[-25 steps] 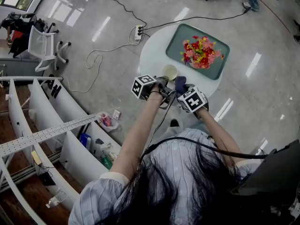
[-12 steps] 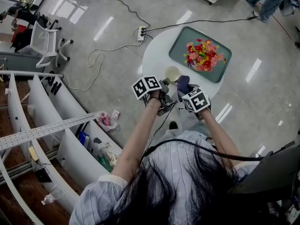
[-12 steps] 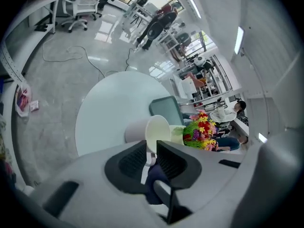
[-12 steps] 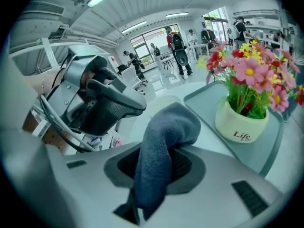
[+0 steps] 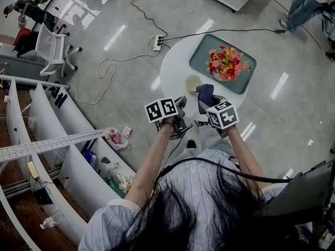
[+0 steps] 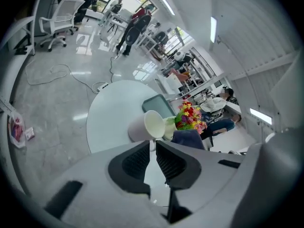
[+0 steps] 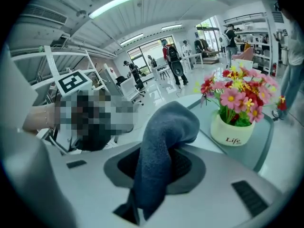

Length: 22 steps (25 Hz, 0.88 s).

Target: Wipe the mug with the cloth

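Clamping with the left gripper (image 6: pixel 153 144) on what looks like the handle of the mug (image 6: pixel 145 126): fingers almost together, with just a thin white strip between their tips. Carrying the mug tilted just beyond those tips, mouth turned toward the right fingers' side, seemingly lifted clear of the white table (image 6: pixel 109 109).

Gripping the dark blue cloth (image 7: pixel 172 121) with the right gripper (image 7: pixel 160 152): squeezed between both fingers, bulging past the tips in a rounded fold, trailing a tail back between the pads. Seen again just right of the left fingertips, near the mug but apart from it.

Farther out, beyond both pairs of fingers: a teal tray (image 5: pixel 202 57) holding a potted bunch of flowers (image 7: pixel 233 131).

Judged from this: in the wiping step itself, or the instant ahead of a stroke, with mug and cloth both in hand and not touching.

Next, bring the cloth's fold against the mug's wall or rim and rub. Press lightly and close to the handle side. Expect the mug to swivel in so narrow a pinch if pushed hard off-centre.
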### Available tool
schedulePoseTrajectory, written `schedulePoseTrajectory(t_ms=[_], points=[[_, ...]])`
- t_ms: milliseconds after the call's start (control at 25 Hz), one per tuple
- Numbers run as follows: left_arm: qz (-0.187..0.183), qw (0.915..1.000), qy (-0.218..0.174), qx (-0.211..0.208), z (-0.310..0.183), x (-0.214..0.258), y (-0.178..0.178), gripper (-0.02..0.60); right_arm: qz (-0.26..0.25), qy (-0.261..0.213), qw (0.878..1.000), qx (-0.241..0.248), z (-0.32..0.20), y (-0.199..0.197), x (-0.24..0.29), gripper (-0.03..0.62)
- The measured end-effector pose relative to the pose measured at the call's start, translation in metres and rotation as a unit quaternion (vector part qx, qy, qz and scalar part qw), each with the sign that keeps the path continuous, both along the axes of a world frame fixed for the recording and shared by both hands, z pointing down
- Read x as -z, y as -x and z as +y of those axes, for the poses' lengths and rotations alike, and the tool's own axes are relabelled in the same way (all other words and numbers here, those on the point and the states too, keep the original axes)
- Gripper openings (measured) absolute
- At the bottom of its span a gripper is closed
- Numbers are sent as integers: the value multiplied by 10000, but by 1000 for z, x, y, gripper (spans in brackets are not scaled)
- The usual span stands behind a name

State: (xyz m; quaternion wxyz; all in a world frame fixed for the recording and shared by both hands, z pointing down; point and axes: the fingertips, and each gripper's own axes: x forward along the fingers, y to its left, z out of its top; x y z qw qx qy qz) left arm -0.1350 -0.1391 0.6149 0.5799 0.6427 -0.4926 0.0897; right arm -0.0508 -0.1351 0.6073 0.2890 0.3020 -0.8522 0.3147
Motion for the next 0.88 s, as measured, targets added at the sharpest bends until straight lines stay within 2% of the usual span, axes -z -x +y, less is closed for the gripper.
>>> schedulePoseTrajectory(t_ms=[160,360,480,600,880], points=[[-361,9968,-530,-482,3,16,-3,52,-60,-86,9999,-11,7,-1,10,109],[-925,9853,-1107,-912,14,34,0,52,-123,-160,9998,80,21,4,19,109],[-1005,9791,-1463,-995,30,49,3,52,-148,-252,9995,120,36,12,28,109],[-989,9745,-1759,-985,61,68,22,52,-150,-375,9991,112,62,33,45,109],[-1318,9586,-2189,-1260,103,83,44,52,-186,-517,9985,62,98,57,59,109]])
